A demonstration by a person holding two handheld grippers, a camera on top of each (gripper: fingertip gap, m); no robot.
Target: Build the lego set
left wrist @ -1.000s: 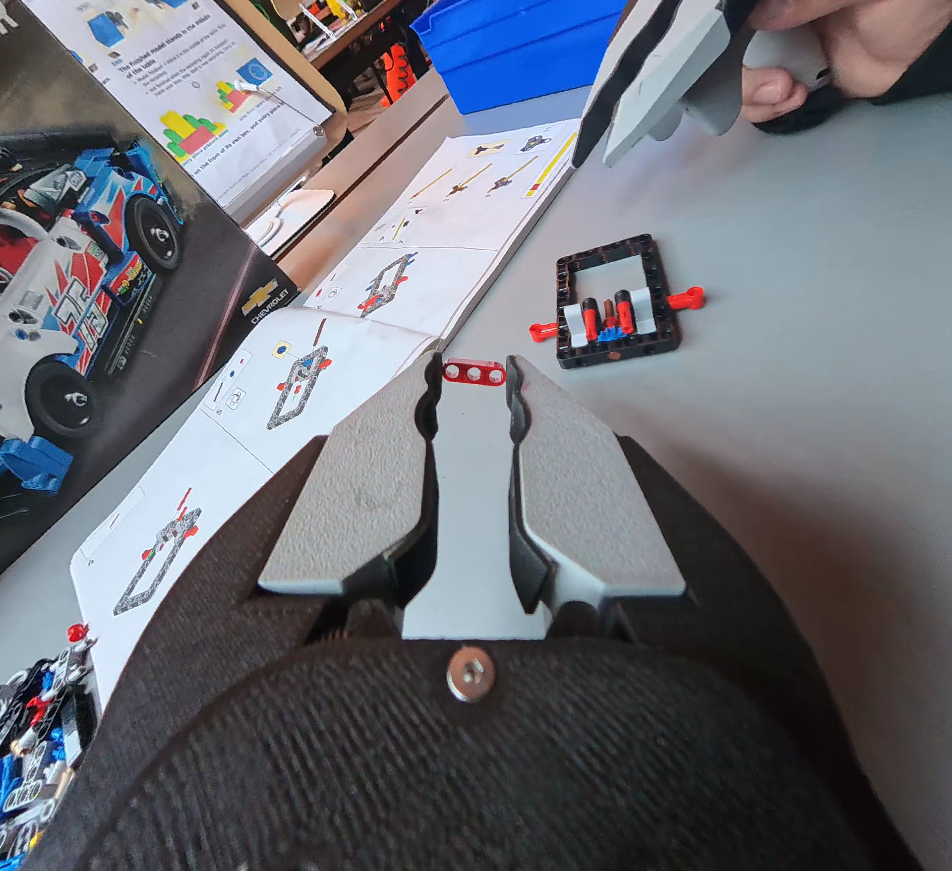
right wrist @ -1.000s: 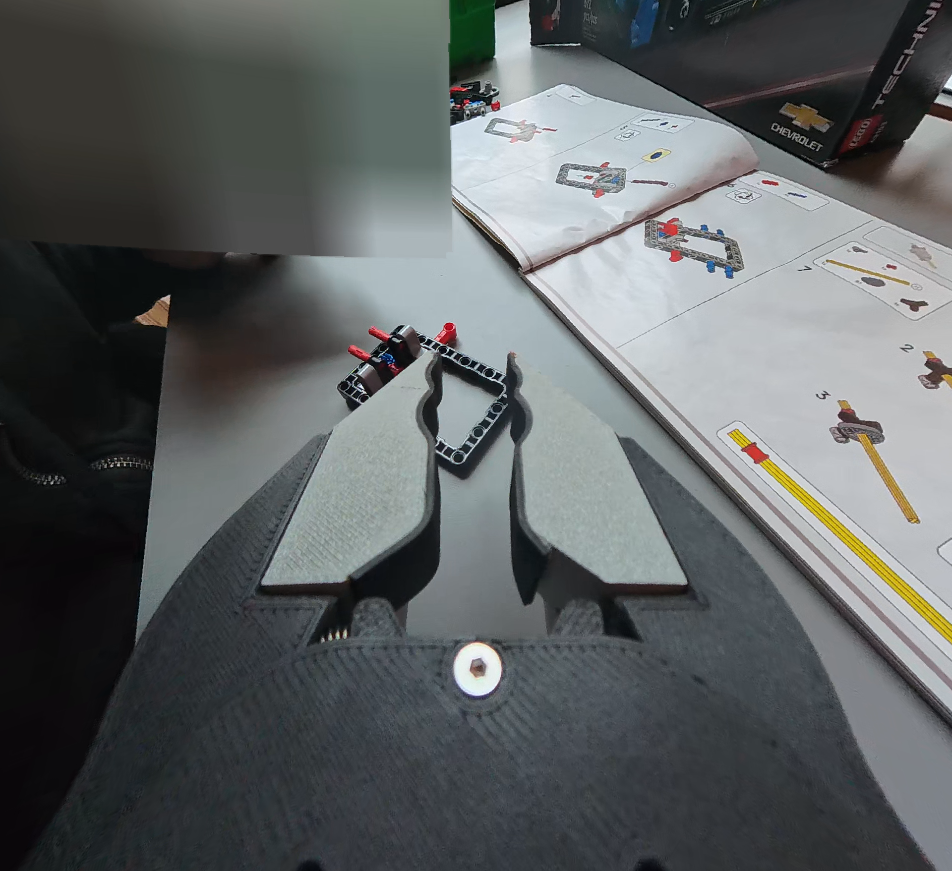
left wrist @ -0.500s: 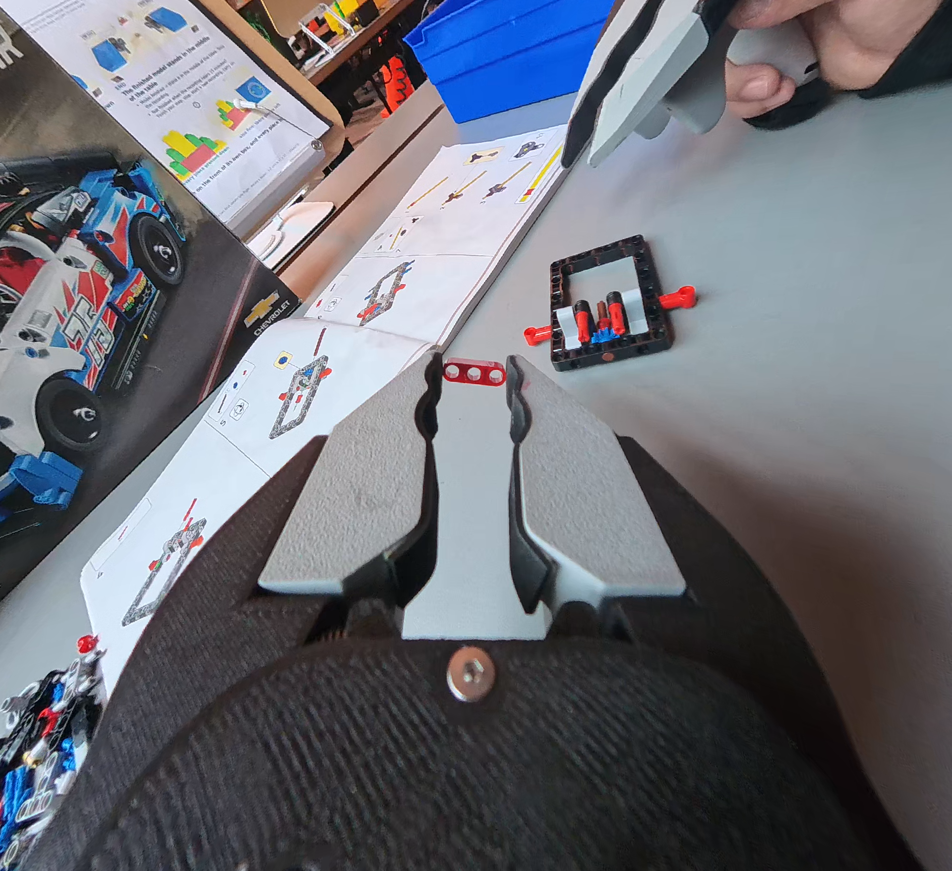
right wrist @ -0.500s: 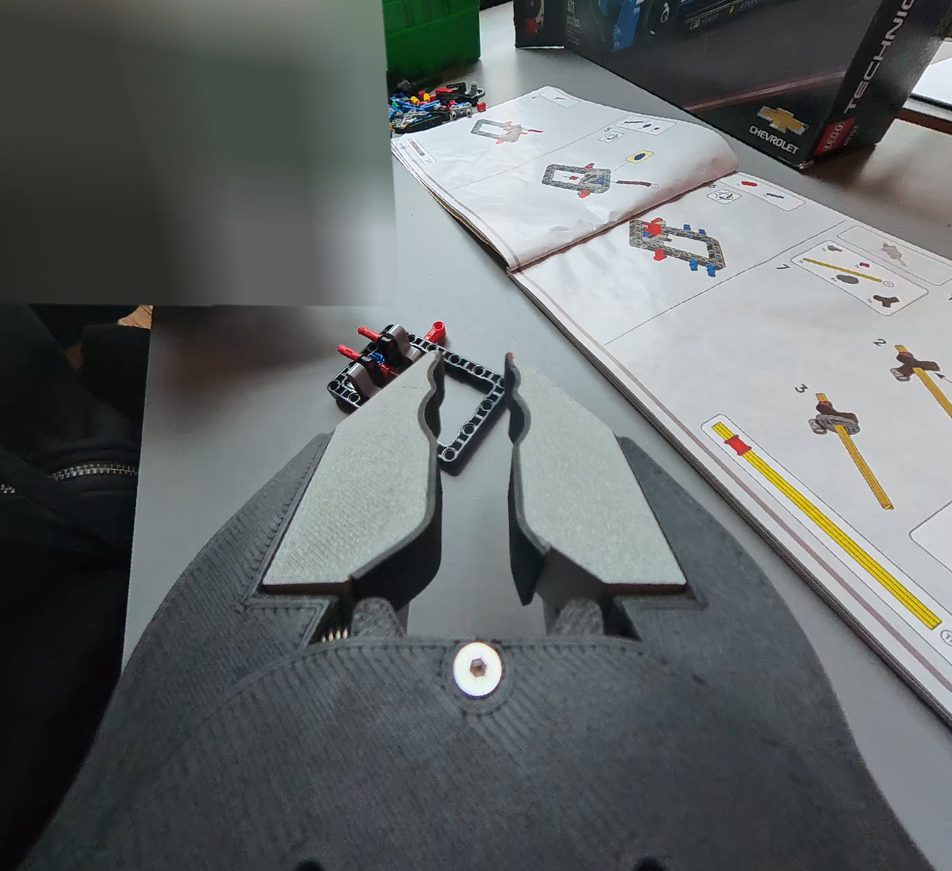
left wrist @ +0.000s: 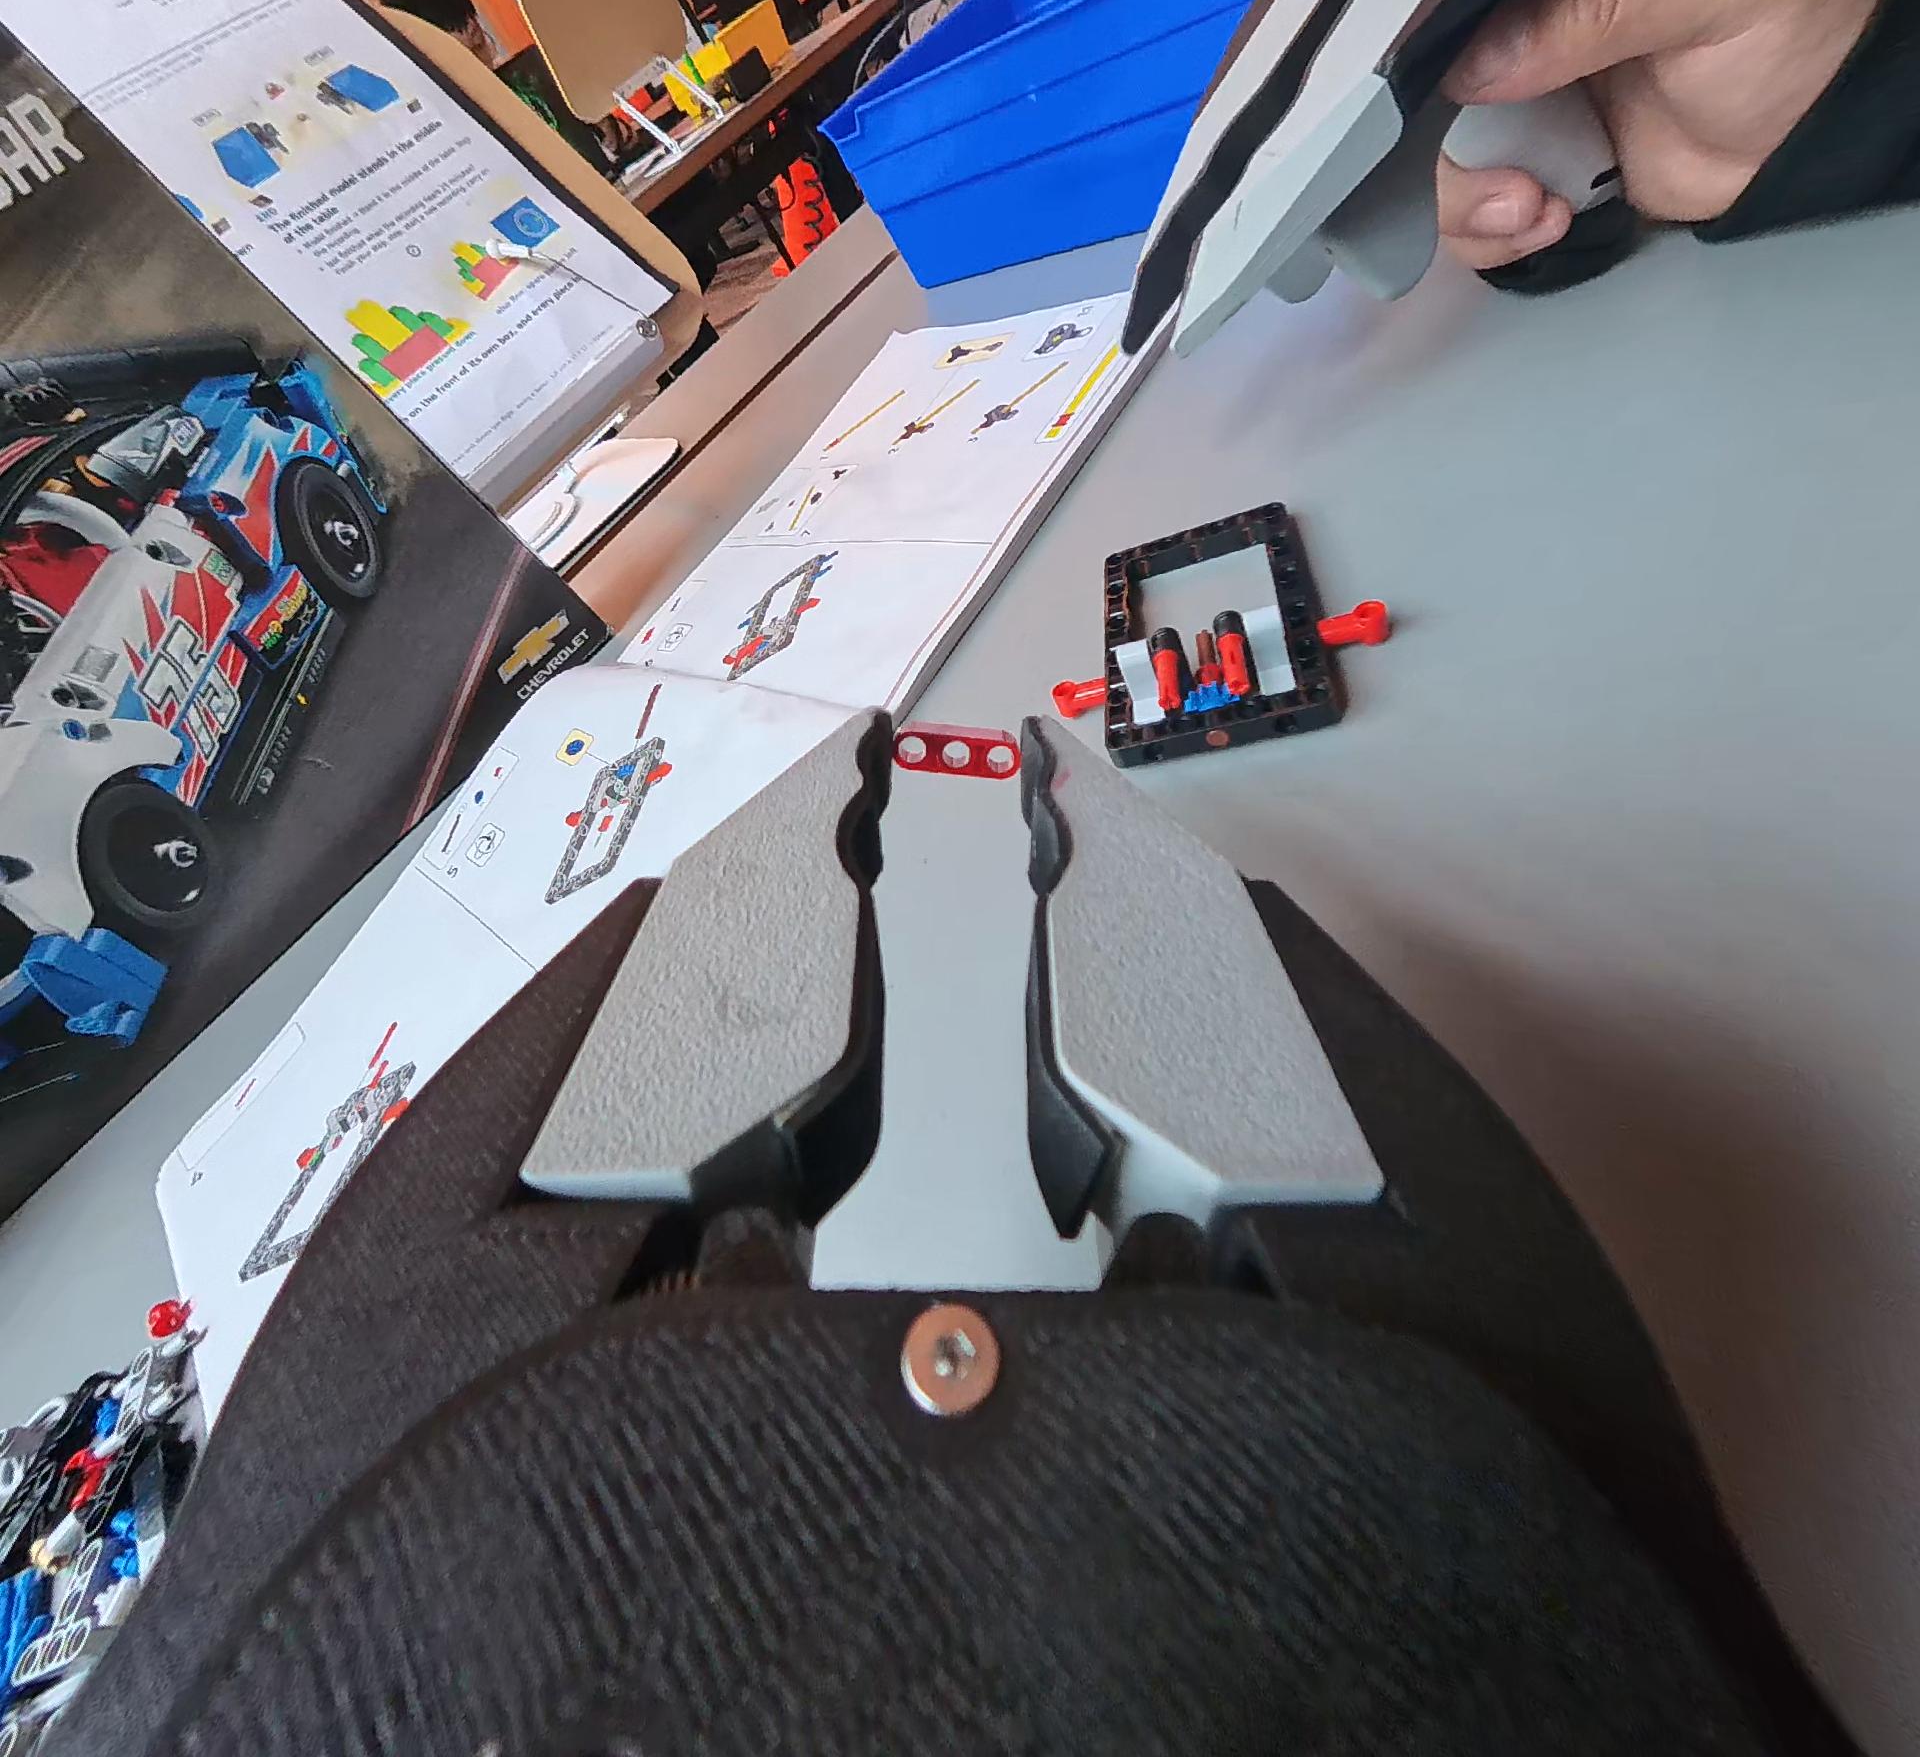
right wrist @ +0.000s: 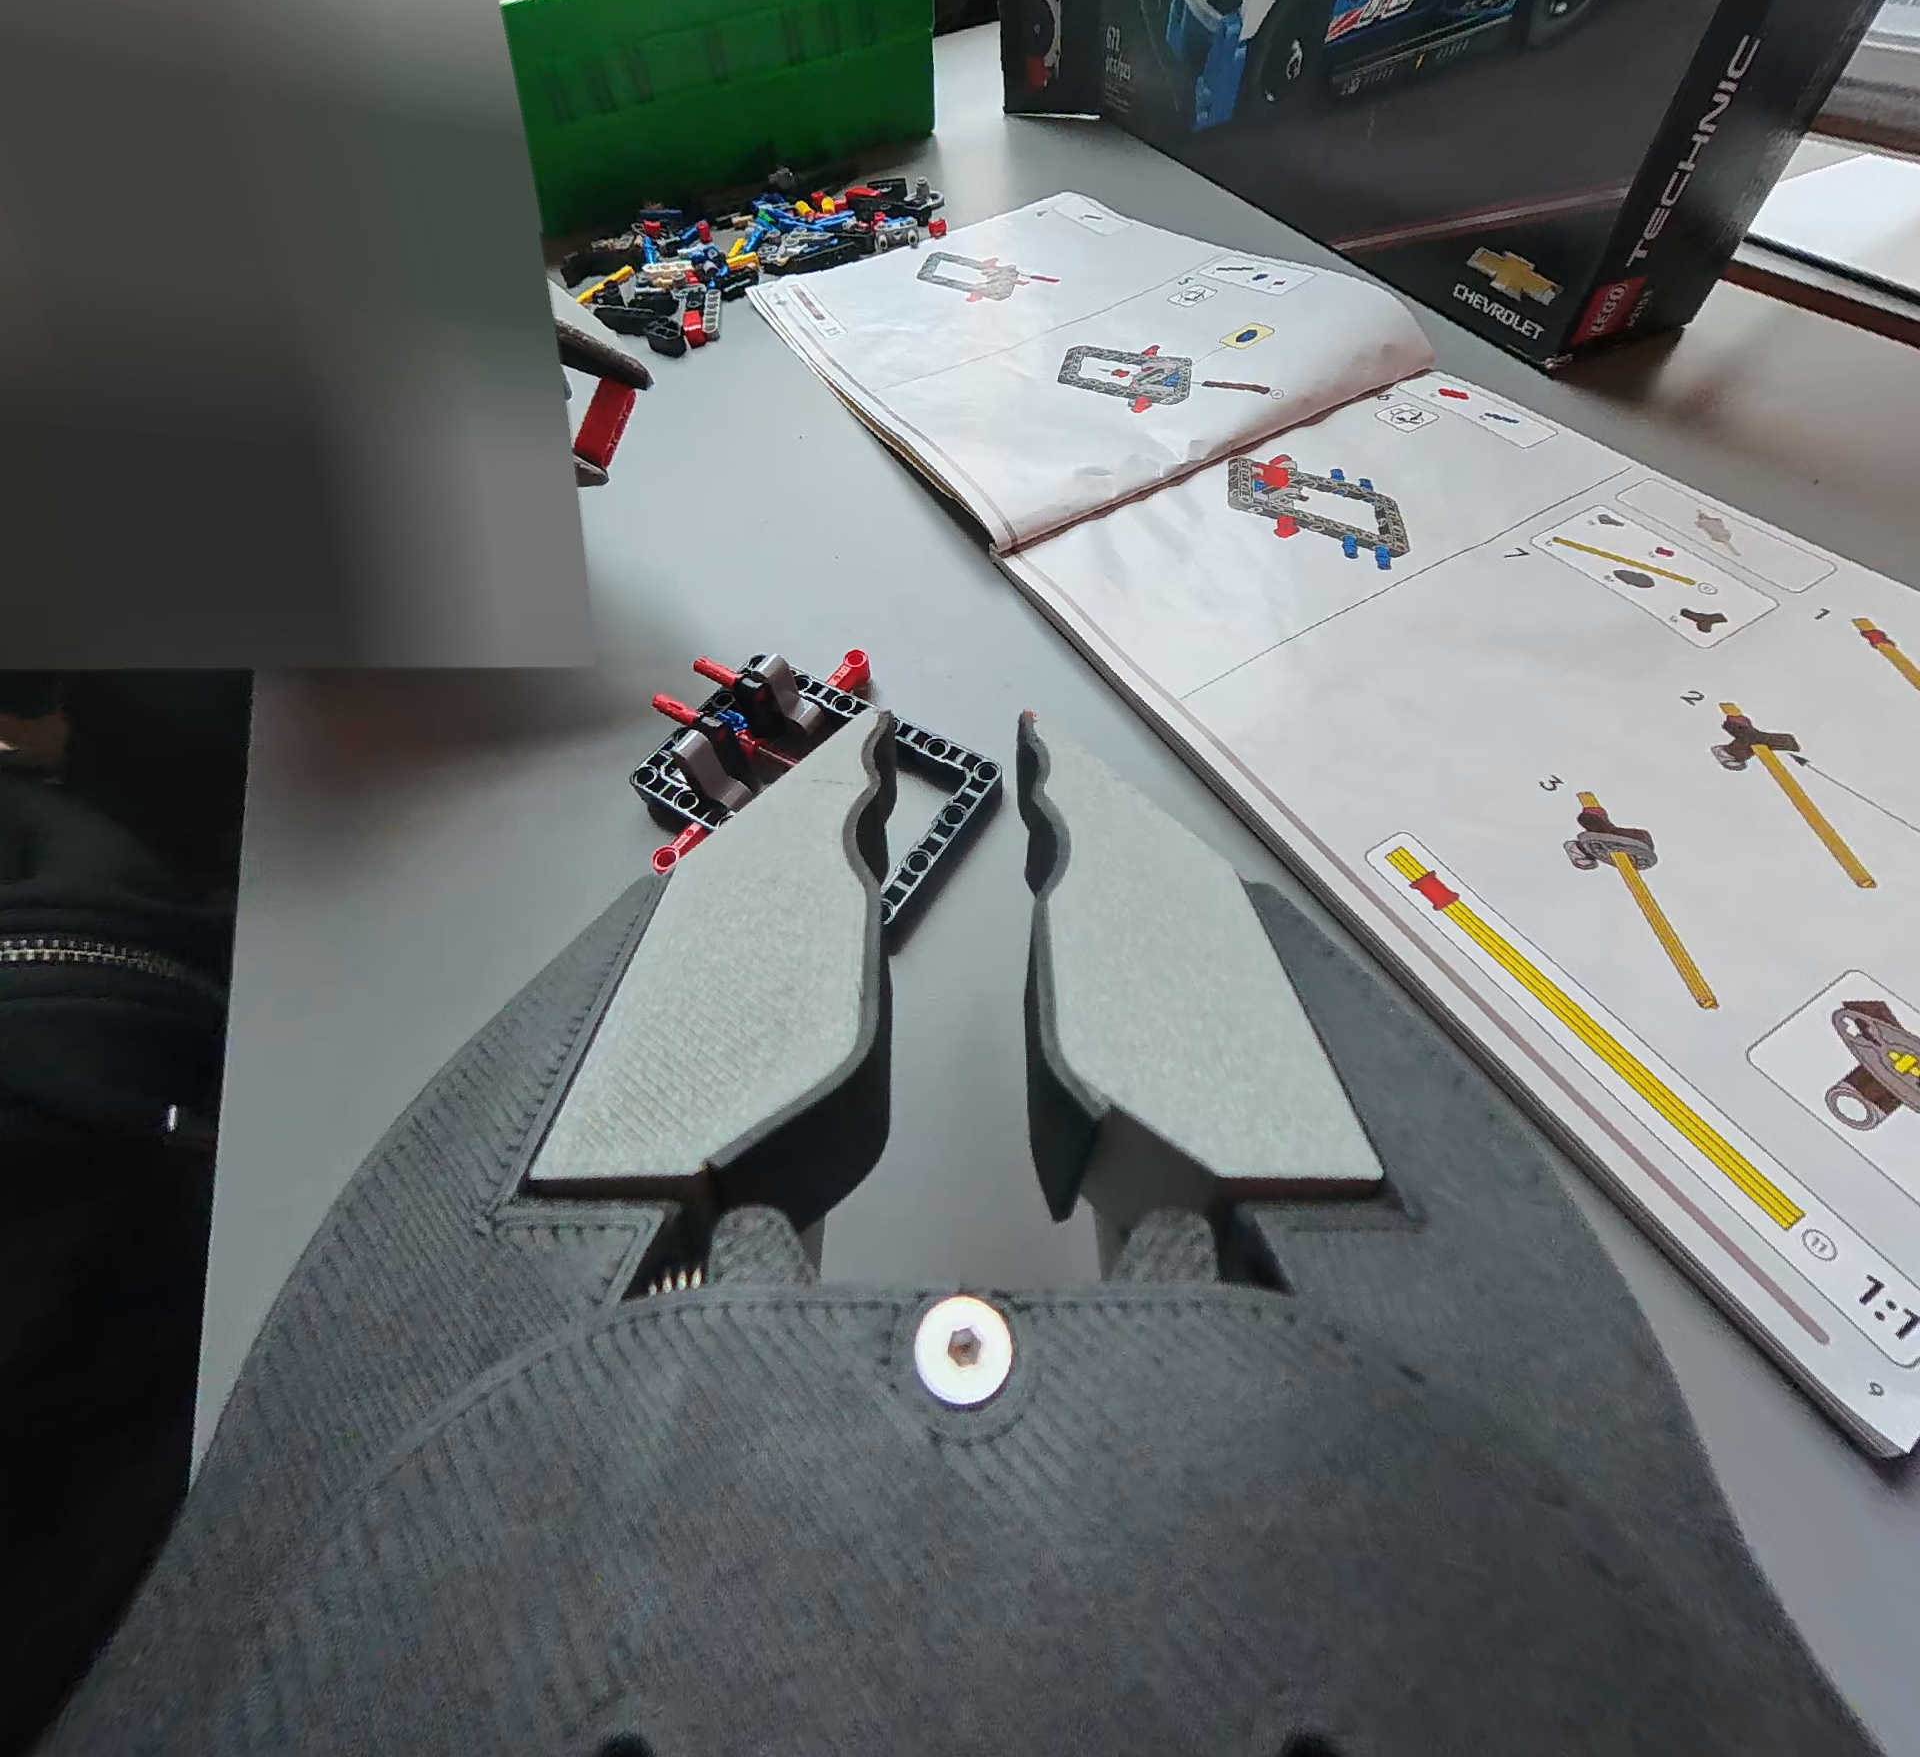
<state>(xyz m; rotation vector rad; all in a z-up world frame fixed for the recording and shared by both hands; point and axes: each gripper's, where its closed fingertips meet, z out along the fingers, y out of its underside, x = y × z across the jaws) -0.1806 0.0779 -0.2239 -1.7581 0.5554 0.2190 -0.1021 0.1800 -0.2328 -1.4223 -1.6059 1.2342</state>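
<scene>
My left gripper is shut on a small red three-hole beam and holds it at its fingertips above the grey table. A black rectangular frame with red pins, grey blocks and a blue part lies flat on the table ahead and to the right. My right gripper is open and empty, hovering over the near end of that frame. It also shows in the left wrist view, held in a hand. The red beam shows in the right wrist view too.
An open instruction booklet lies beside the frame. The set's box stands behind it. A pile of loose parts lies before a green bin. A blue bin stands at the table's far side. Across from one pair of fingers to the other is roughly 15 cm.
My right gripper has drawn back and tilted up, so the parts pile and green bin now show. My left gripper still holds the red beam and has barely shifted.
</scene>
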